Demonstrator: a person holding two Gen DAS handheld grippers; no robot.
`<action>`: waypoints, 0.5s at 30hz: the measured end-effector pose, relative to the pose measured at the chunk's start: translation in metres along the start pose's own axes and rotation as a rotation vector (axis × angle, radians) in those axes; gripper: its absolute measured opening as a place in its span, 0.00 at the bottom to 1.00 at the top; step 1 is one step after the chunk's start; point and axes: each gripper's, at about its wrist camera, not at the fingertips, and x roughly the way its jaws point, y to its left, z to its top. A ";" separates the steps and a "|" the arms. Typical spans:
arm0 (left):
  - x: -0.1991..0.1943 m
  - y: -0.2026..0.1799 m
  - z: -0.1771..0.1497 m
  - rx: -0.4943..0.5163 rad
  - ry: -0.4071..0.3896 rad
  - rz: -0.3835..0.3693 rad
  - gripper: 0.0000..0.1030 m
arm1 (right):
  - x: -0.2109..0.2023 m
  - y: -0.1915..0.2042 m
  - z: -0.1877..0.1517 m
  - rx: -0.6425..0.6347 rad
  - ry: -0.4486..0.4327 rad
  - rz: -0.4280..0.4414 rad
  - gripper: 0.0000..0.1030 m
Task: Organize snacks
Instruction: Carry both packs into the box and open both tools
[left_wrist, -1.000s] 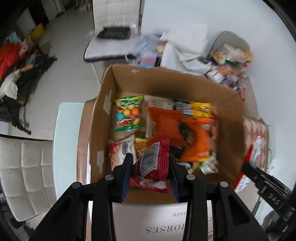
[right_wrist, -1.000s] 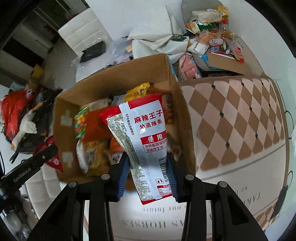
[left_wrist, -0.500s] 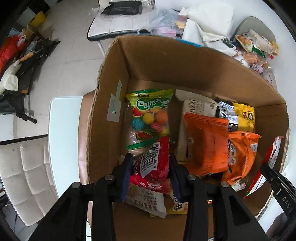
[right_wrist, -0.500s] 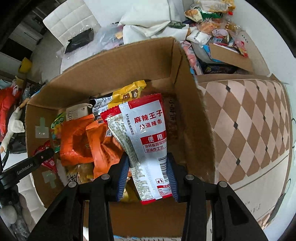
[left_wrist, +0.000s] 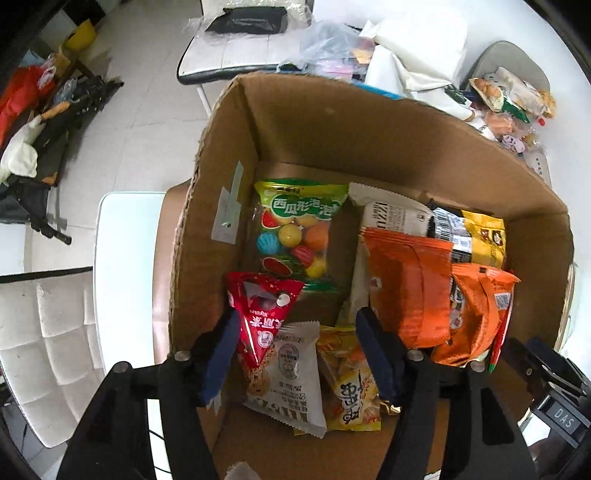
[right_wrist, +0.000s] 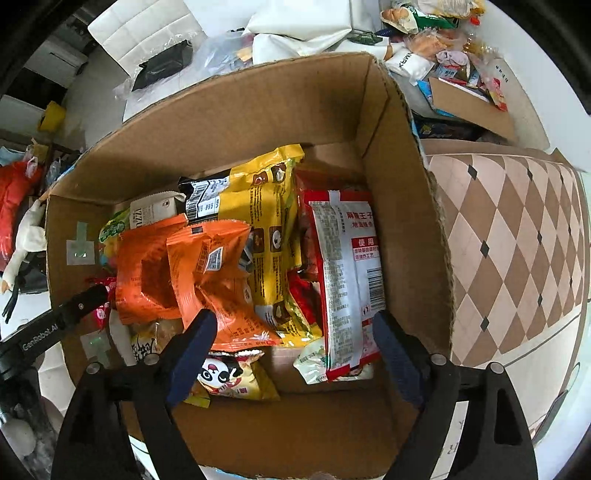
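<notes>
Both grippers spread wide over cardboard box (left_wrist: 332, 140): left gripper (left_wrist: 299, 345) lower centre, beside red triangular packet (left_wrist: 258, 310); right gripper (right_wrist: 291, 350) lower centre, beside red-white pouch (right_wrist: 347, 280).

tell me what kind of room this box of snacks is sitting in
Probably a lived-in home, likely a dining or living area. The cardboard box sits on a table among white padded chairs, with a tiled floor and piles of clothes and bags.

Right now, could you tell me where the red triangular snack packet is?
In the left wrist view, the red triangular snack packet leans inside the cardboard box, against its left wall, just below the green gumball bag.
</notes>
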 end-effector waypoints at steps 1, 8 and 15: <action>-0.003 0.000 -0.002 0.003 -0.008 -0.003 0.64 | -0.002 0.000 -0.003 -0.006 -0.004 -0.002 0.86; -0.021 -0.002 -0.025 0.018 -0.099 -0.014 0.78 | -0.021 0.006 -0.027 -0.062 -0.060 -0.047 0.89; -0.039 -0.015 -0.054 0.073 -0.152 0.002 0.94 | -0.047 0.005 -0.057 -0.091 -0.135 -0.079 0.93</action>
